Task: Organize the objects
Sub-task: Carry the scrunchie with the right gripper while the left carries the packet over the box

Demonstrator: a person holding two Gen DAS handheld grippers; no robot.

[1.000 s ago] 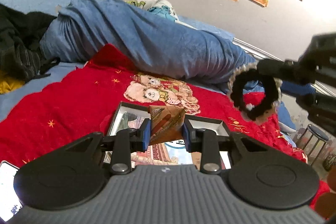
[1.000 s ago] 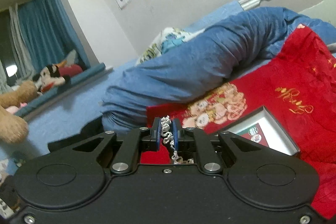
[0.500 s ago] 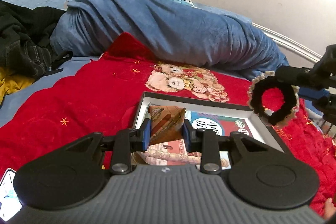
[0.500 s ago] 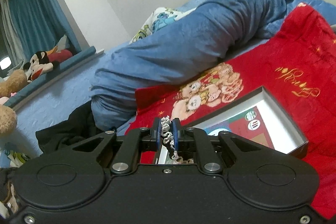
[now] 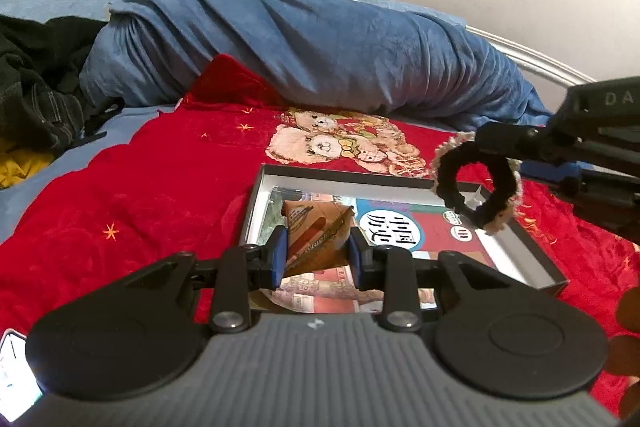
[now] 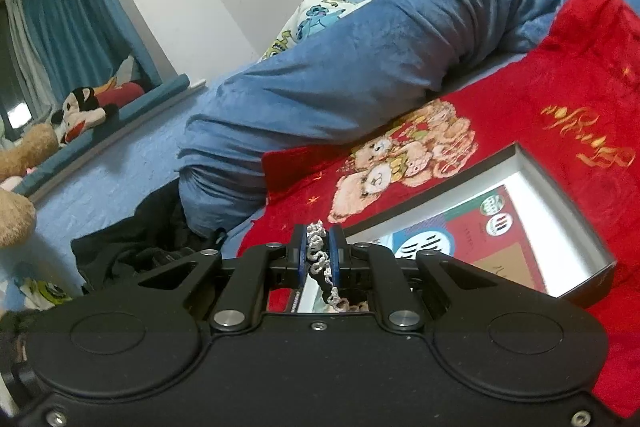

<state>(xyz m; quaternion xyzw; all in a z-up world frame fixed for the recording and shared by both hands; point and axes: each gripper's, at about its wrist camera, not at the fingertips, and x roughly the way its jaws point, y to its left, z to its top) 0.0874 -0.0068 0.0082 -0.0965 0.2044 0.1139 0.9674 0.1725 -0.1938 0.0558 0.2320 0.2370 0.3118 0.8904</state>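
My left gripper (image 5: 318, 255) is shut on a crumpled brown snack packet (image 5: 316, 233) and holds it over the near left corner of an open shallow box (image 5: 340, 175) with a printed card inside. My right gripper (image 6: 319, 255) is shut on a black hair scrunchie with cream lace trim (image 6: 318, 253). In the left wrist view the scrunchie (image 5: 476, 193) hangs from the right gripper (image 5: 520, 153) above the box's far right corner. The box (image 6: 568, 203) also shows in the right wrist view.
The box lies on a red blanket (image 5: 140, 195) with a teddy-bear print on a bed. A rolled blue quilt (image 5: 320, 47) lies behind it. Black clothes (image 5: 36, 95) are heaped at the left. A phone (image 5: 12, 379) lies at the near left.
Both grippers have moved in over the box, which now looks nearer and larger. The scrunchie has come down over the box's far right corner. Both grips are unchanged.
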